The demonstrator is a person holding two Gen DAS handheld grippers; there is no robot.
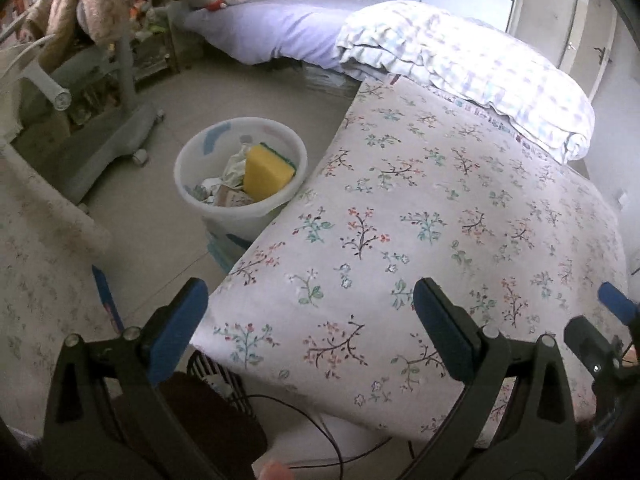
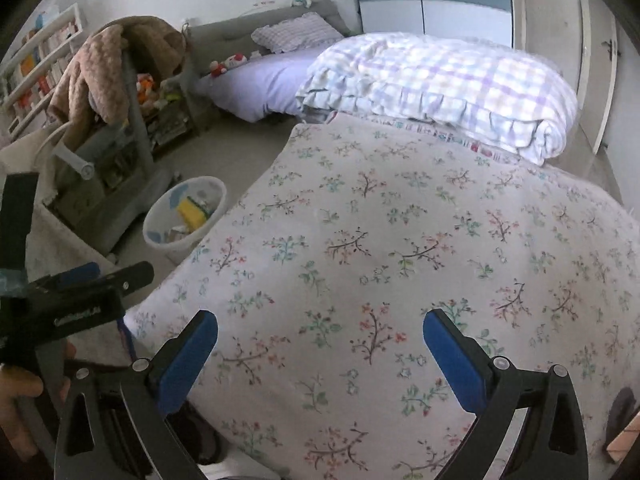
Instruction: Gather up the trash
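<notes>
With both grippers spread and empty, the round white plastic bin (image 1: 240, 172) is seen ahead-left, nearer the left gripper (image 1: 308, 320) than the right gripper (image 2: 320, 348).

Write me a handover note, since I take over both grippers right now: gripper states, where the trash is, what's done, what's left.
Left gripper: open, empty, over the near edge of the floral cover.
Right gripper: open, empty, over the same cover.
Bin: on the floor beside the cover, holding a yellow sponge and crumpled paper.
Done: that trash is binned.
Left: no loose trash shows on the cover; check spots outside these views.
</notes>
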